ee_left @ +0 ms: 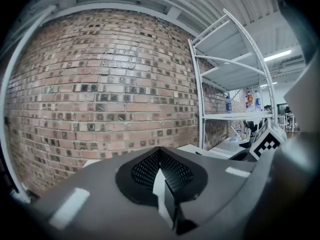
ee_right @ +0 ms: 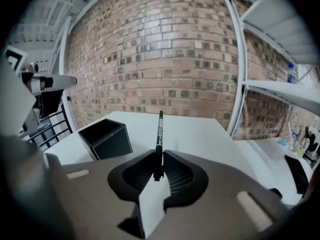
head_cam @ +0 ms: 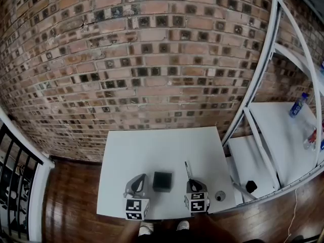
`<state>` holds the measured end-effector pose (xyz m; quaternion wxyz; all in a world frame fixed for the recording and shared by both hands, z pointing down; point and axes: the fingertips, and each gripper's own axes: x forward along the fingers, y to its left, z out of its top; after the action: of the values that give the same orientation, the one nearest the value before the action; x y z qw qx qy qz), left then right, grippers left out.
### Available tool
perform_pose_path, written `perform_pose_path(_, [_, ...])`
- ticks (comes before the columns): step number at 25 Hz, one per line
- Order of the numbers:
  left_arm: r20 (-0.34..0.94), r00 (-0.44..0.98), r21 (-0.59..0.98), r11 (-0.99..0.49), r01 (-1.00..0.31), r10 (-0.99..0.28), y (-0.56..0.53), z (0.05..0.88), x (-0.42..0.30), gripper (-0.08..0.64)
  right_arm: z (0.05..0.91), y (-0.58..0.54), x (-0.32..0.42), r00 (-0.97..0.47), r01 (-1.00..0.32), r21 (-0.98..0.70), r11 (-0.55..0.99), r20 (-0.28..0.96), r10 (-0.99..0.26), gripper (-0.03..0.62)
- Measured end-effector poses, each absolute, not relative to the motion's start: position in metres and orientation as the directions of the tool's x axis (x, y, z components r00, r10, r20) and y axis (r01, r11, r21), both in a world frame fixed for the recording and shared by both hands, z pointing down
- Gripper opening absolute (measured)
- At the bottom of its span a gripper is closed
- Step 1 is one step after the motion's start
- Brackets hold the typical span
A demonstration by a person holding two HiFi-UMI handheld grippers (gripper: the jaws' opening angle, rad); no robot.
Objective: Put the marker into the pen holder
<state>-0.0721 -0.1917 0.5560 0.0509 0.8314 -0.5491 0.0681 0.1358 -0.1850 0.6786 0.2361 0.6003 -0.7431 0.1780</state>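
A slim black marker [ee_right: 160, 131] sticks out forward from my right gripper [ee_right: 158, 168], whose pads press on its rear end. In the head view the marker [head_cam: 187, 170] points away over the white table [head_cam: 152, 146], with the right gripper [head_cam: 192, 184] near the front edge. The pen holder [head_cam: 162, 181], a dark square open-topped box, stands just left of that gripper, and it shows at the left in the right gripper view [ee_right: 106, 139]. My left gripper [head_cam: 137, 183] hovers left of the holder, its jaws together and nothing in them [ee_left: 160, 170].
A small grey round object [head_cam: 219, 196] lies by the table's front right corner. A white shelf rack [head_cam: 263, 115] stands right of the table, with bottles [head_cam: 297, 105] and a black item [head_cam: 251, 187] on it. A brick wall rises behind.
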Motion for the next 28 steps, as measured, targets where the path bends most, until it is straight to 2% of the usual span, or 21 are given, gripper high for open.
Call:
perform_pose_path(5, [0.16, 0.389, 0.01, -0.392, -0.92, -0.907, -0.191, 0.553, -0.072, 0.014, 0.608, -0.197, 0.116, -0.203, -0.976, -0.006, 0.216, 0.365, -0.908, 0.061])
perform_pose_path(11, [0.149, 0.386, 0.003, -0.39, -0.921, -0.91, -0.189, 0.551, -0.077, 0.014, 0.552, -0.195, 0.089, -0.254, -0.967, -0.009, 0.256, 0.162, -0.953, 0.061])
perform_pose_path(23, [0.125, 0.364, -0.001, -0.367, -0.93, -0.923, -0.19, 0.544, -0.098, 0.014, 0.539, -0.197, 0.051, -0.298, -0.954, 0.0, 0.301, 0.124, -0.946, 0.063])
perform_pose_path(28, [0.101, 0.378, 0.007, -0.379, -0.925, -0.92, -0.195, 0.537, -0.104, 0.014, 0.551, -0.199, 0.034, -0.32, -0.945, 0.016, 0.326, 0.146, -0.936, 0.063])
